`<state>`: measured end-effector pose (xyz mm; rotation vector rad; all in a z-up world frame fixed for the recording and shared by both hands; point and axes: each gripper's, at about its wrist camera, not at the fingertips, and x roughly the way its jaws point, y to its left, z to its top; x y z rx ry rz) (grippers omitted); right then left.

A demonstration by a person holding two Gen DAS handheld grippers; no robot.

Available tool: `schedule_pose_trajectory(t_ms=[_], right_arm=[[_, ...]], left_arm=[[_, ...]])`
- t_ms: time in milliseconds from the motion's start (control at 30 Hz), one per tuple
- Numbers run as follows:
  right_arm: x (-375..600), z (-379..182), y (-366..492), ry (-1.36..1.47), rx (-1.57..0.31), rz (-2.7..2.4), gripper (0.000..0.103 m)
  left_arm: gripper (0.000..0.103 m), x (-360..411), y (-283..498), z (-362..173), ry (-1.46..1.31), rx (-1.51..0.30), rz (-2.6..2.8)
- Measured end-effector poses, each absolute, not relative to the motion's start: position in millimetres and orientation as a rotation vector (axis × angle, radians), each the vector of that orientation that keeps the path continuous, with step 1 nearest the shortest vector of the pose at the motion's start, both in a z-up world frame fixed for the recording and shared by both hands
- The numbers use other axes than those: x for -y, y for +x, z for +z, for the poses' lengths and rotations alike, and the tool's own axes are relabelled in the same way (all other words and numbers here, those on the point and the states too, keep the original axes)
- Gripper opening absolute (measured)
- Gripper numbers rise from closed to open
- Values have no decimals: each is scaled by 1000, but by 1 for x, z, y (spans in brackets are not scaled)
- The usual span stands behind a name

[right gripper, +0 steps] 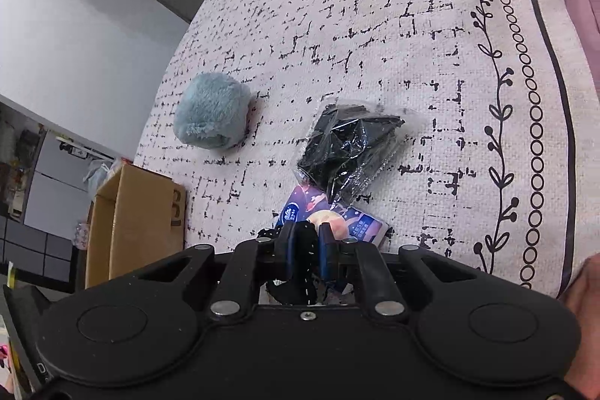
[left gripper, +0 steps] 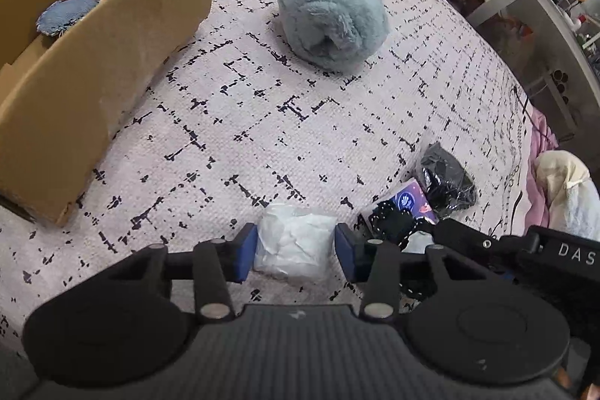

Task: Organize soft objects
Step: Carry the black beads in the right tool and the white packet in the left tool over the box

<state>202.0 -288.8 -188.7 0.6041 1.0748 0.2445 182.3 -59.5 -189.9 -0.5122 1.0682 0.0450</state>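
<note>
My left gripper [left gripper: 296, 252] pinches the soft white plastic-wrapped pack [left gripper: 294, 246] on the patterned bed cover [left gripper: 243, 122]. My right gripper [right gripper: 307, 246] squeezes black dotted cloth [right gripper: 304, 252]. The brown cardboard box [left gripper: 112, 36] sits far left. The slippery pack might slide out when I lift.

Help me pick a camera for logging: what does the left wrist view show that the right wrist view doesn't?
Left wrist only: the white plastic-wrapped pack between the left hand-held gripper's pads, and the denim piece inside the cardboard box. Right wrist only: the bedcover's leaf-and-ring border. Both: the blue plush, black bagged item, tissue pack.
</note>
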Motion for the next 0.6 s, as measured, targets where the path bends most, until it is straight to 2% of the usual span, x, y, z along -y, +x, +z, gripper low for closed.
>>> schedule_pose_trajectory(t_ms=[600], right_arm=[[288, -159, 182, 648, -1000, 311, 11]], left_arm=[[42, 33, 168, -133, -546, -953, 31]])
